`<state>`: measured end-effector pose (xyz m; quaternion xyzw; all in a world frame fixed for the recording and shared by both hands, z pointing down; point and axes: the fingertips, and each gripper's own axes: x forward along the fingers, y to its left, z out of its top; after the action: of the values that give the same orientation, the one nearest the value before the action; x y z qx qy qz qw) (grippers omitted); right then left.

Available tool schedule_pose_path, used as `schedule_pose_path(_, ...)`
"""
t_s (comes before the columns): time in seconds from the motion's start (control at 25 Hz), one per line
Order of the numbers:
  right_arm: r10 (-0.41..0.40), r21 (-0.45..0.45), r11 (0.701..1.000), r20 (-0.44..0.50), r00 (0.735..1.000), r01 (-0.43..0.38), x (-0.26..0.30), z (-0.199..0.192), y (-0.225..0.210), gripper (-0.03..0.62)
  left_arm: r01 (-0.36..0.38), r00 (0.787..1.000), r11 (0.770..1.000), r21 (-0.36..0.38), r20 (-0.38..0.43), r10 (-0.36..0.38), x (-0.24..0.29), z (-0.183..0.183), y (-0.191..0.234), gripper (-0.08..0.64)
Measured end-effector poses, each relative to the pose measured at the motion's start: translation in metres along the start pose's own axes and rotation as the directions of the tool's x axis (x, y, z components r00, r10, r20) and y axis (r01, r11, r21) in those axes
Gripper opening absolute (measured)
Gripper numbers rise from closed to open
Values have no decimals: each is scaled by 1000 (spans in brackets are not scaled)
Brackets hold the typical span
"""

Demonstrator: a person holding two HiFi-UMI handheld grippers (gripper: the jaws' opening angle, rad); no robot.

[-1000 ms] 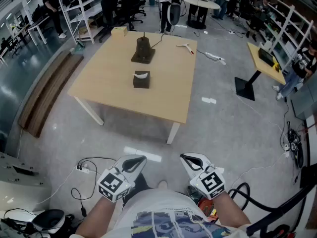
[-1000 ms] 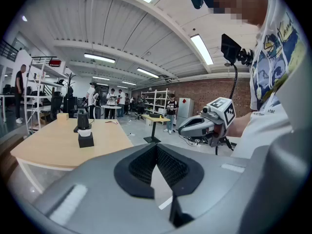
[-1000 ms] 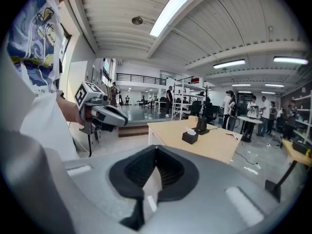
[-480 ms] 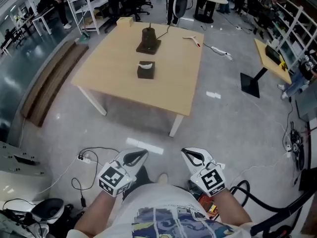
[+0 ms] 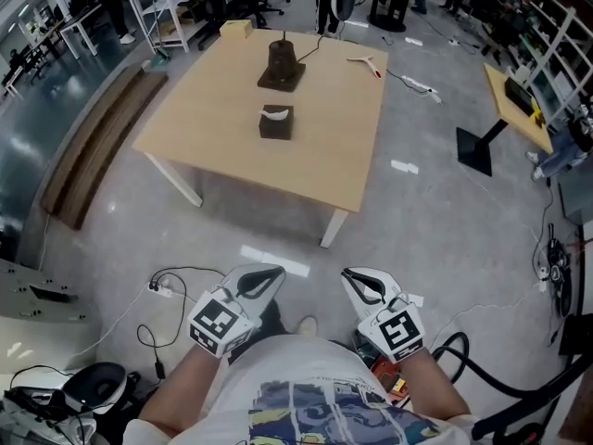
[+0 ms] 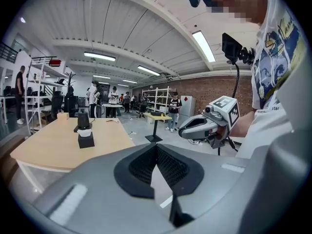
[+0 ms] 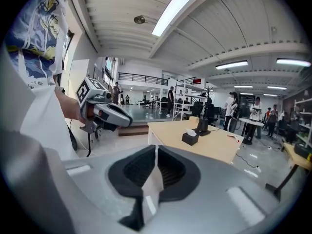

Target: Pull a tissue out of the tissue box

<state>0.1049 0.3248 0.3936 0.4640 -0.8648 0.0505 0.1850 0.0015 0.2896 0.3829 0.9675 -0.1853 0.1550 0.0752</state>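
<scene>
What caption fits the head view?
Shut and empty, the left tool and right tool hover far from the tissue box on the table.

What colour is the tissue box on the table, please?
The tissue box is black; head view.

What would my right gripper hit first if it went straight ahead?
Probably the edge of the light wooden table, left of the black tissue box; nothing closer shows ahead of the right gripper, but depth is unclear.

No clearly legible text anywhere.
</scene>
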Motion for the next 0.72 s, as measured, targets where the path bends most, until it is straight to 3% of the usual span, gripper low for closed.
schedule_pose_path(0.32,40,-14,999,-33,999,-40,50,9,-13,17,-15,1000,999,-35,2,15,10,1,52,3)
schedule_pose_path(0.72,22,-16,1000,-70,997,-23,155,43,-49,17,26,1000,1000,15,17,-27,33,13,161,3)
